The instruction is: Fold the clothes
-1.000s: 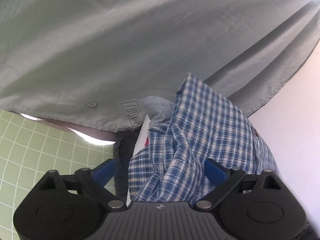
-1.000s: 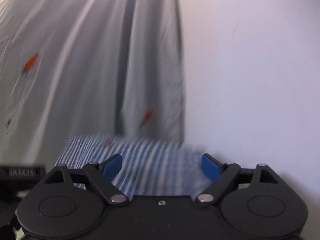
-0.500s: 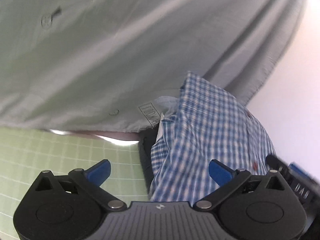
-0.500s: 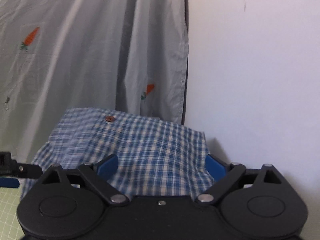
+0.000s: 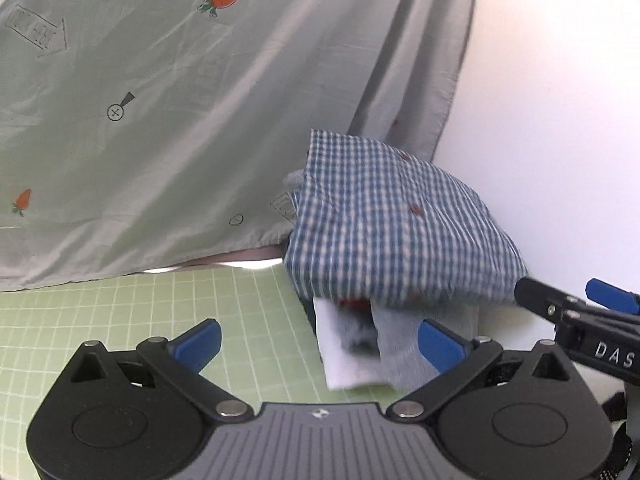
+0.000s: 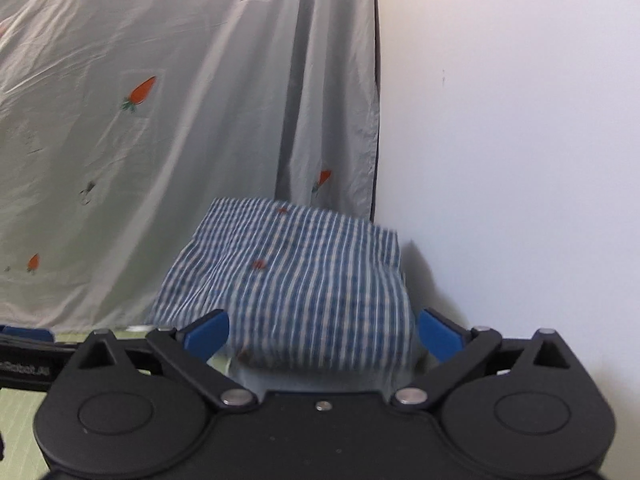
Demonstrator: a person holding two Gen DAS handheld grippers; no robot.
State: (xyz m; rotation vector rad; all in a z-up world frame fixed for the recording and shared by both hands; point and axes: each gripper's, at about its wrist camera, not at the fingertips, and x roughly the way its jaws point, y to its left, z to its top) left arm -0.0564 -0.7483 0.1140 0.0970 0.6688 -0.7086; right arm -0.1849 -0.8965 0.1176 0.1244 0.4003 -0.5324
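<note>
A folded blue-and-white checked shirt (image 5: 392, 220) with red buttons lies on top of a pile of folded clothes (image 5: 360, 344) at the far right of the green grid mat (image 5: 120, 320). It also shows in the right wrist view (image 6: 304, 280). My left gripper (image 5: 316, 344) is open and empty, drawn back from the pile over the mat. My right gripper (image 6: 320, 332) is open with the shirt's near edge between its blue fingertips (image 6: 436, 332), not gripping it. The right gripper also shows in the left wrist view (image 5: 580, 312), right of the pile.
A pale grey curtain (image 5: 160, 120) printed with carrots hangs behind the mat and the pile. A white wall (image 6: 500, 140) stands to the right, close to the clothes.
My left gripper has let go of the checked shirt and pulled back from the pile. The shirt now lies flat on top. My right gripper has also backed off a little.
</note>
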